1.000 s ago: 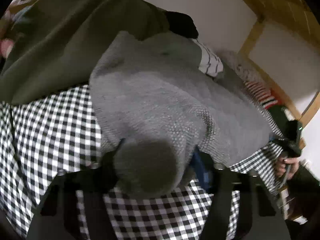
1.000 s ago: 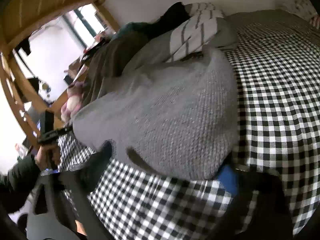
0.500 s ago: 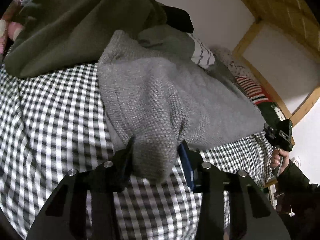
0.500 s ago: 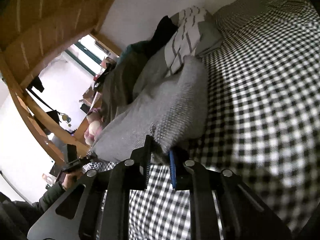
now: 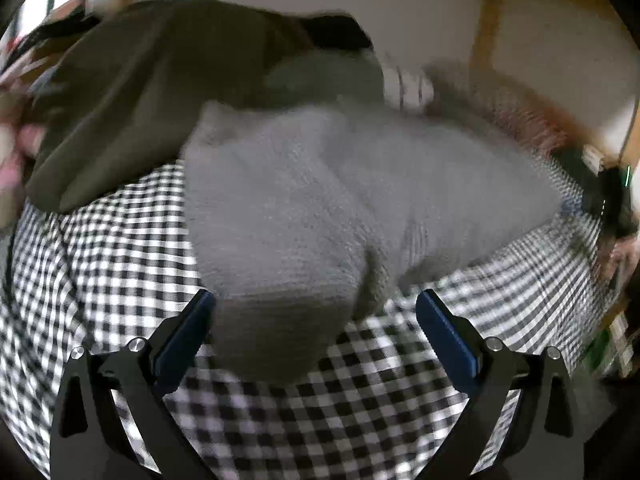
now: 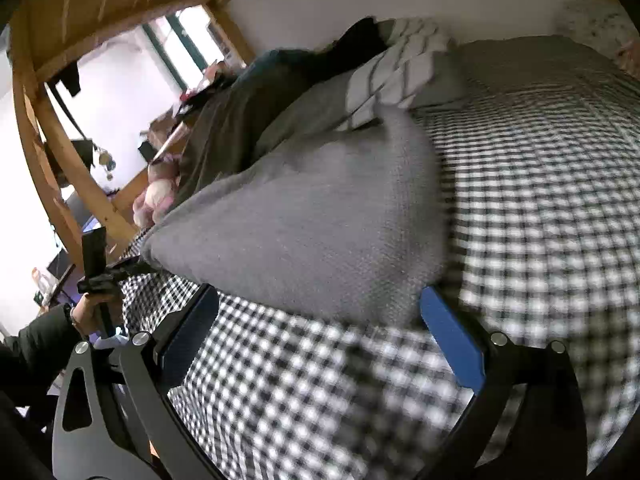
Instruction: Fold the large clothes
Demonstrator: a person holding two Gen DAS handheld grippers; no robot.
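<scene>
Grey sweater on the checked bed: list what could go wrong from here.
1. The grey sweater lies bunched, not flat; a fold now could lock in creases.
2. Both claws, left claw and right claw, are opening with its edge still between the pads, so knit could snag as they pull away.
3. The olive garment touches its far side and could be dragged along.

The left gripper is opening wide around the near corner of the grey sweater, lying on the checked bedcover.
</scene>
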